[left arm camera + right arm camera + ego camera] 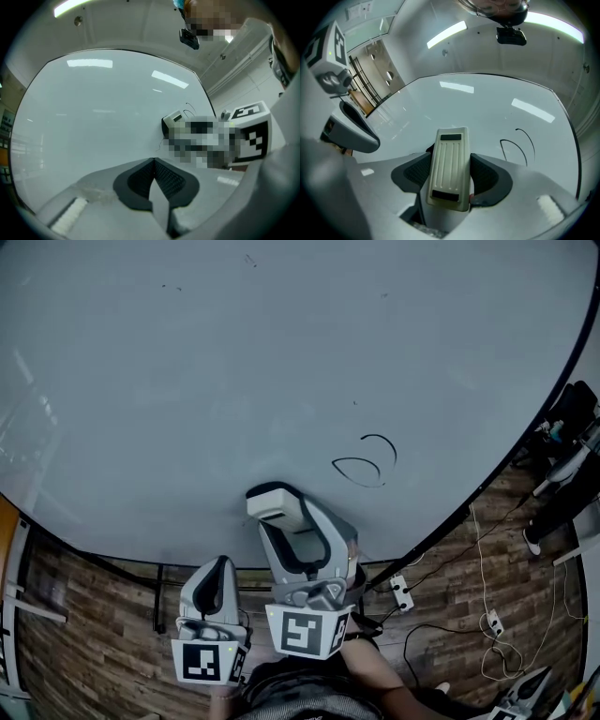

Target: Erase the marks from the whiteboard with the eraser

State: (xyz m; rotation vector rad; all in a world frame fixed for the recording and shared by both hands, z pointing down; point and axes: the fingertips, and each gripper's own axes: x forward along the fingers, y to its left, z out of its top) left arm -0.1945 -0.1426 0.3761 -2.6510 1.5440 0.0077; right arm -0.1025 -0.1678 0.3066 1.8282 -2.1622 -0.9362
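Note:
The whiteboard (234,381) fills most of the head view. Two curved black marks (367,463) are drawn near its lower right edge and appear as black marks (518,143) in the right gripper view. My right gripper (286,521) is shut on a cream ribbed eraser (449,166), whose tip (272,504) rests at the board a little left of the marks. My left gripper (217,579) hangs below the board's edge, jaws pressed together with nothing between them, seen as the left gripper (153,180) in its own view.
A wooden floor (84,634) lies beneath the board. A power strip (401,592) and loose cables (487,615) lie at the lower right. Dark equipment (567,456) stands by the board's right edge.

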